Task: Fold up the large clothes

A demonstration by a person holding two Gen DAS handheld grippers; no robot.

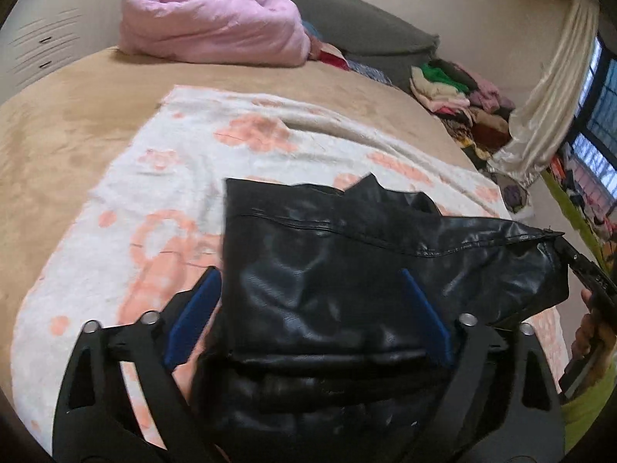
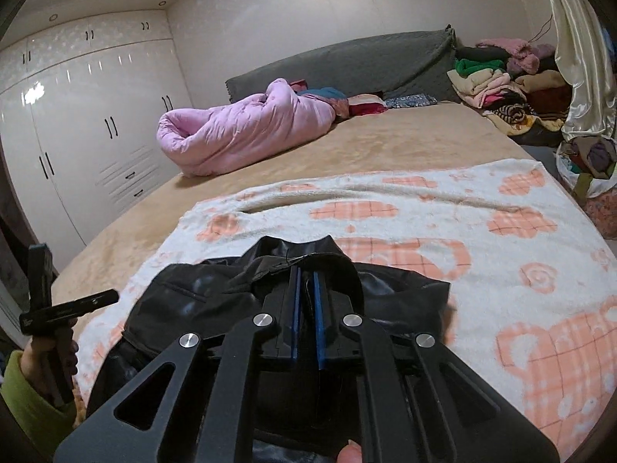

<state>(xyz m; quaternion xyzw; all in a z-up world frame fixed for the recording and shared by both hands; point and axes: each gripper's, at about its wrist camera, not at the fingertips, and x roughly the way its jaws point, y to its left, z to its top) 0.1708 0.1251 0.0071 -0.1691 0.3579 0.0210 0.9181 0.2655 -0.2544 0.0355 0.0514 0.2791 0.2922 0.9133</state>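
Left gripper [image 1: 310, 276] jaws wide over black leather garment [image 1: 347, 270] on blanket [image 1: 115, 193].

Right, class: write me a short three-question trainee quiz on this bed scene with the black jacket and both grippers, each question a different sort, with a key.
1. True or false: the right gripper is shut on the shiny black leather-look jacket.
2. Multiple choice: the jacket lies on (A) the bare tan bedcover, (B) the white fleece blanket with peach heart prints, (C) the rolled pink quilted duvet.
3. Fill in: the blue-padded fingers of the left gripper stand ____, either side of the jacket's folded part.

Key: 1 true; 2 B; 3 open.
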